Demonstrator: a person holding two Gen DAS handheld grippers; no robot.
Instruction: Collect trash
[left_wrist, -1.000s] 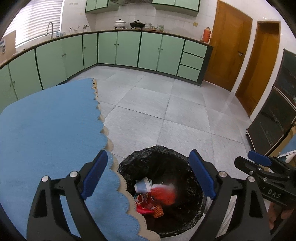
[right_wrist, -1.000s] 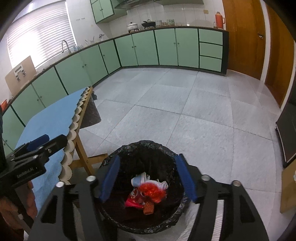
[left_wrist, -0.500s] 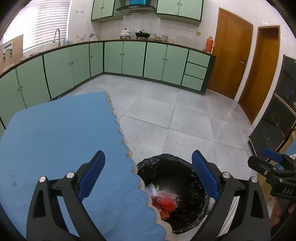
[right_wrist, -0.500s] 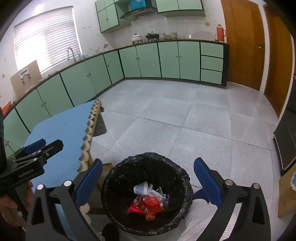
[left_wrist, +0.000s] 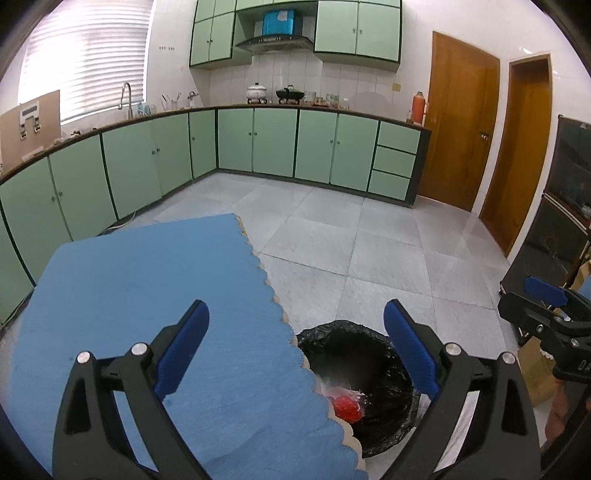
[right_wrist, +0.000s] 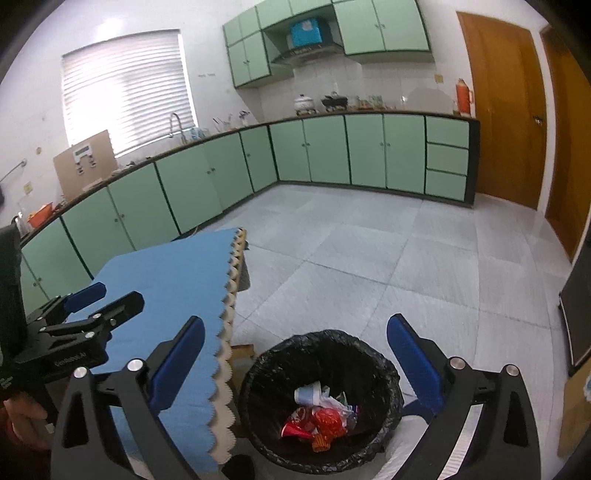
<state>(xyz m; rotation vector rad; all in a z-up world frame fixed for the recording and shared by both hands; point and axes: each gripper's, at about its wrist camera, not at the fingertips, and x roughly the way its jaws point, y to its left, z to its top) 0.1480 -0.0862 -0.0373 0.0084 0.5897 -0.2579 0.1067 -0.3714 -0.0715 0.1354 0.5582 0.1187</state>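
Kitchen worktop (left_wrist: 147, 295) sat bare; both grippers had lifted back from bin (right_wrist: 321, 402). Left gripper (left_wrist: 295, 354) and right gripper (right_wrist: 295, 362) jaws wide, empty; trash (right_wrist: 321, 421) binned, task likely done.

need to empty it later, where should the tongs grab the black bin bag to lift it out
Grip the crinkled bag rim folded over the bin's edge, coming from above on the side away from the blue table; the table overhangs the near side.

Bright window (right_wrist: 127, 92) glare, even indoor light, heavy fisheye bending, dark corners.
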